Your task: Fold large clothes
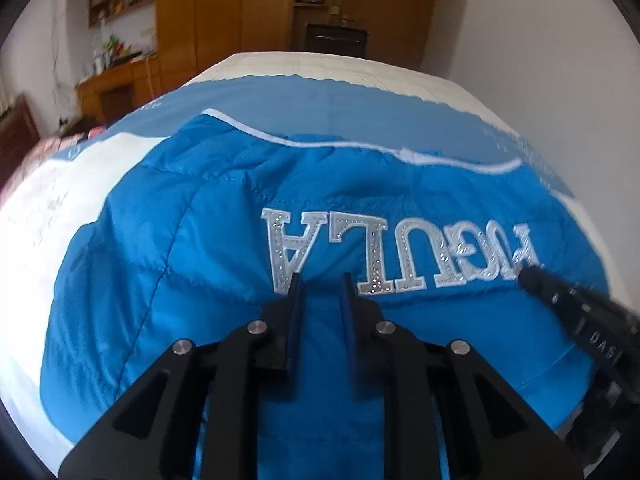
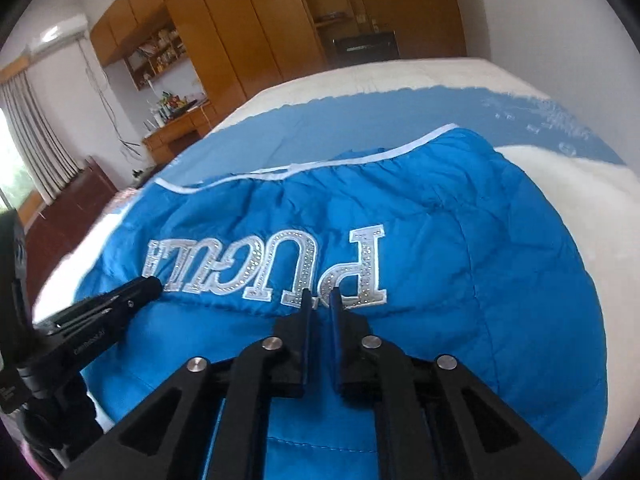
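A bright blue quilted jacket [image 1: 200,260] lies spread on the bed, its silver appliqué letters [image 1: 400,248] upside down to me and its white-piped edge at the far side. My left gripper [image 1: 321,280] sits just under the letters, its jaws close together with a ridge of jacket fabric pinched between them. The right gripper [image 1: 524,274] reaches in from the right edge, tip on the last letter. In the right wrist view my right gripper [image 2: 322,296] is nearly closed on jacket [image 2: 460,260] fabric below the letters [image 2: 280,264]. The left gripper [image 2: 154,282] comes in from the left.
The bed is covered by a blue and white sheet [image 1: 320,96] that reaches beyond the jacket on all sides. Wooden wardrobes [image 1: 240,8] and a cluttered desk [image 1: 116,84] stand past the far end. A pink patterned cloth [image 1: 48,148] lies at the left edge.
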`<state>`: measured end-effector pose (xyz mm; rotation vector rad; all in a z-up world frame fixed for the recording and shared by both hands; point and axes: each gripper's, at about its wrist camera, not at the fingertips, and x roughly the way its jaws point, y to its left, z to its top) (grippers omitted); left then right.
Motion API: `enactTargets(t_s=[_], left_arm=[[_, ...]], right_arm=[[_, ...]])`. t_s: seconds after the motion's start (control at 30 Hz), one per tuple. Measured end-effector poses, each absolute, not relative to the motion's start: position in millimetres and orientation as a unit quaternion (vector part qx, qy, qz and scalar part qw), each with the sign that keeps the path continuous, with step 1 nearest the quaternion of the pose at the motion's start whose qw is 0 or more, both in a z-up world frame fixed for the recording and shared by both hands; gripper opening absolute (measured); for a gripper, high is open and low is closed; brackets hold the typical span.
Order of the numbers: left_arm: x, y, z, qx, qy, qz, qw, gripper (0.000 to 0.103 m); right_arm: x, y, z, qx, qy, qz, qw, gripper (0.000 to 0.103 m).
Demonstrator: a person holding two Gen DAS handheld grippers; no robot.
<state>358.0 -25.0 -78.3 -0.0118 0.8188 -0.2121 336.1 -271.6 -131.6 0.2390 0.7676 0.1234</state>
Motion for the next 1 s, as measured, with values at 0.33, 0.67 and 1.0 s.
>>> enactTargets(t_s=[0.33, 0.67, 1.0], left_arm=[[354.0, -26.0, -103.2, 0.007, 0.397, -0.119, 0.910, 0.017], [325.9, -40.5, -71.2, -0.007, 0.367, -0.160, 0.916, 0.016], [339.5, -43.0, -103.9, -0.002, 0.401, -0.155, 0.903, 0.017]], right_arm=[[333.3, -266.1, -158.6, 0.089, 0.373, 0.052, 0.922, 0.000], [310.2, -238.9, -127.0, 0.093, 0.348, 0.127, 0.924, 0.000], [326.3, -239.8, -156.5, 0.111, 0.386, 0.128, 0.907, 0.000]])
